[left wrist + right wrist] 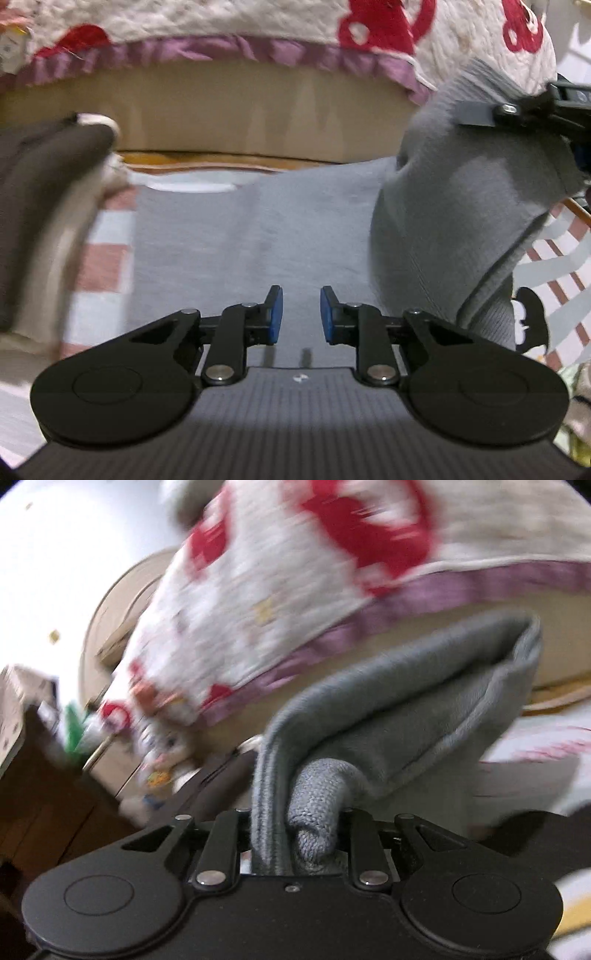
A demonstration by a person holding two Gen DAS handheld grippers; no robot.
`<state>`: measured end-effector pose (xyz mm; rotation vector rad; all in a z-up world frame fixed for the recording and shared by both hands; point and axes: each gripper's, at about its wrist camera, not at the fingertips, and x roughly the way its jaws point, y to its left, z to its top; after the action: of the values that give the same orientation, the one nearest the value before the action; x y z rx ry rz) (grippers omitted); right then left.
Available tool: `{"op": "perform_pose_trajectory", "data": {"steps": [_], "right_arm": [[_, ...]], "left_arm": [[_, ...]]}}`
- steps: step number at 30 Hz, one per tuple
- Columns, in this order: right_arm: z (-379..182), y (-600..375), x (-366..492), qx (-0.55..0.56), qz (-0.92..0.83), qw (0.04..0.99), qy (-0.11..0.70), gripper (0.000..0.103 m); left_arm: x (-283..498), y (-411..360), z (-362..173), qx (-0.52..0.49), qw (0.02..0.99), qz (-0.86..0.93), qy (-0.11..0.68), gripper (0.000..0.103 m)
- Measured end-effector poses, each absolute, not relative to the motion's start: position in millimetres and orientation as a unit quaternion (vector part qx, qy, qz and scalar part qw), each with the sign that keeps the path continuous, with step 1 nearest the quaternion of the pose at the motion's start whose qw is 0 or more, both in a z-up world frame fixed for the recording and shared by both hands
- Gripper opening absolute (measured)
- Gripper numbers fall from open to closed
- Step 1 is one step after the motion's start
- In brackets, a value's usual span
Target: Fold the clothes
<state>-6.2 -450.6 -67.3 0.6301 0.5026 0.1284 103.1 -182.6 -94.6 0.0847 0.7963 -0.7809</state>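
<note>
A grey knitted garment (258, 240) lies spread flat in front of my left gripper (301, 314). That gripper hovers low over it, its blue pads (275, 314) apart, and I see no cloth pinched between them. At the upper right, my right gripper (480, 114) lifts one side of the garment into a tall fold. In the right wrist view, the right gripper (295, 827) is shut on a bunched edge of the grey garment (406, 709). The cloth hides its fingertips, and the ribbed hem hangs out between the fingers.
A white quilt with red shapes and purple trim (221, 22) hangs over a beige mattress side (258, 110) behind the garment. A dark garment (44, 192) lies at the left on a red-and-white checked sheet (103, 266). A brown box (44, 812) stands at the left.
</note>
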Motion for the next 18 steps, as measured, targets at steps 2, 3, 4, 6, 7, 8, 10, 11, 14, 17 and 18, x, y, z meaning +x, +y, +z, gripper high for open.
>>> {"op": "perform_pose_trajectory", "data": {"steps": [2, 3, 4, 6, 7, 8, 10, 11, 14, 17, 18], "right_arm": [[-70, -417, 26, 0.282, 0.087, 0.917, 0.270, 0.025], [-72, -401, 42, 0.270, 0.098, 0.915, 0.282, 0.025], [-77, -385, 56, 0.261, 0.106, 0.913, 0.296, 0.025], [-101, -357, 79, 0.249, 0.108, 0.905, 0.328, 0.025], [-113, -346, 89, 0.245, 0.109, 0.901, 0.342, 0.025], [-127, -337, 97, 0.244, 0.110, 0.896, 0.355, 0.025], [-154, -325, 105, 0.250, 0.108, 0.885, 0.378, 0.025], [-167, -321, 107, 0.255, 0.105, 0.880, 0.387, 0.024], [-186, -317, 102, 0.266, 0.106, 0.880, 0.380, 0.024], [-179, -320, 97, 0.264, 0.107, 0.886, 0.366, 0.024], [-175, -320, 93, 0.257, 0.114, 0.891, 0.358, 0.025]], "left_arm": [[114, -164, -98, 0.041, 0.851, -0.356, 0.384, 0.022], [120, -154, -100, 0.041, 0.853, -0.348, 0.387, 0.022], [125, -145, -103, 0.041, 0.854, -0.341, 0.391, 0.022], [133, -126, -115, 0.042, 0.855, -0.325, 0.401, 0.021], [136, -119, -121, 0.042, 0.855, -0.320, 0.405, 0.021], [138, -114, -126, 0.045, 0.854, -0.321, 0.407, 0.021], [140, -107, -137, 0.051, 0.851, -0.325, 0.410, 0.021], [140, -105, -142, 0.050, 0.849, -0.324, 0.415, 0.021], [139, -96, -146, 0.021, 0.847, -0.328, 0.419, 0.022], [136, -93, -140, 0.010, 0.854, -0.327, 0.404, 0.023], [135, -93, -137, 0.009, 0.858, -0.325, 0.398, 0.022]]}}
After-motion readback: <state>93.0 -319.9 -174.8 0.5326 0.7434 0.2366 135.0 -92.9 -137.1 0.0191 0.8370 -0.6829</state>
